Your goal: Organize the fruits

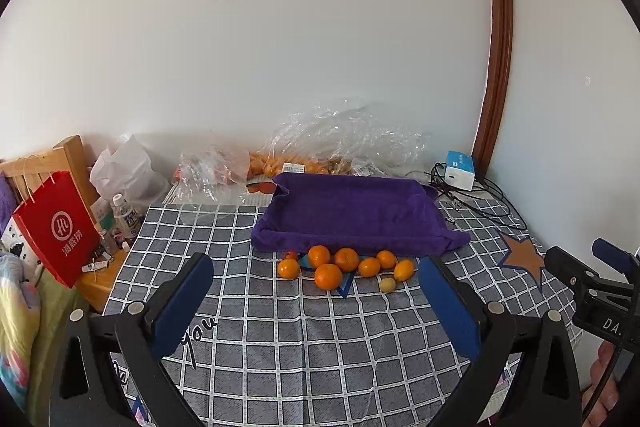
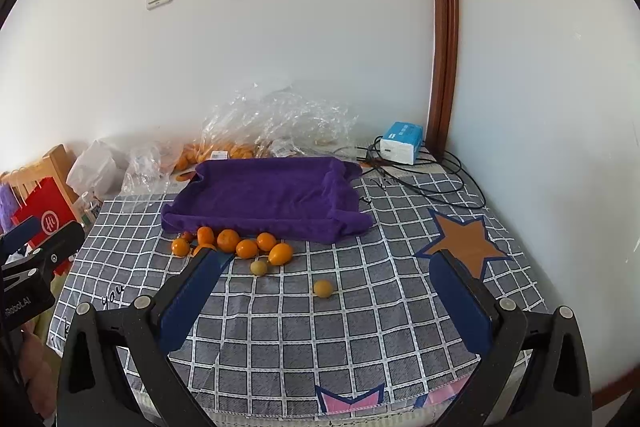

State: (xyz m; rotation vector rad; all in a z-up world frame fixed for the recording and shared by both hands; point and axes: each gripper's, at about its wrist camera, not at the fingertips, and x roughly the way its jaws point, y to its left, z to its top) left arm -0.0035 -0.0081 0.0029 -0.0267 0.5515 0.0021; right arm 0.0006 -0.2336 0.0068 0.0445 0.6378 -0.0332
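Note:
Several oranges [image 1: 328, 275] lie in a cluster on the checked cloth, right against the front edge of a tray draped in a purple towel [image 1: 352, 211]. A small yellowish fruit [image 1: 387, 284] sits just in front of them. My left gripper [image 1: 314, 261] hovers open before the cluster, holding nothing. In the right wrist view the oranges [image 2: 228, 240] lie ahead to the left, with one small greenish fruit [image 2: 259, 267] and one small yellow fruit [image 2: 323, 288] apart from them. My right gripper [image 2: 326, 254] is open and holds nothing. The purple tray [image 2: 264, 191] looks bare inside.
Clear plastic bags [image 1: 320, 147] holding more oranges lie against the back wall. A blue and white box [image 1: 460, 171] and black cables [image 2: 420, 183] sit at the back right. A red paper bag [image 1: 56, 227] and bottles [image 1: 124, 215] stand left of the table.

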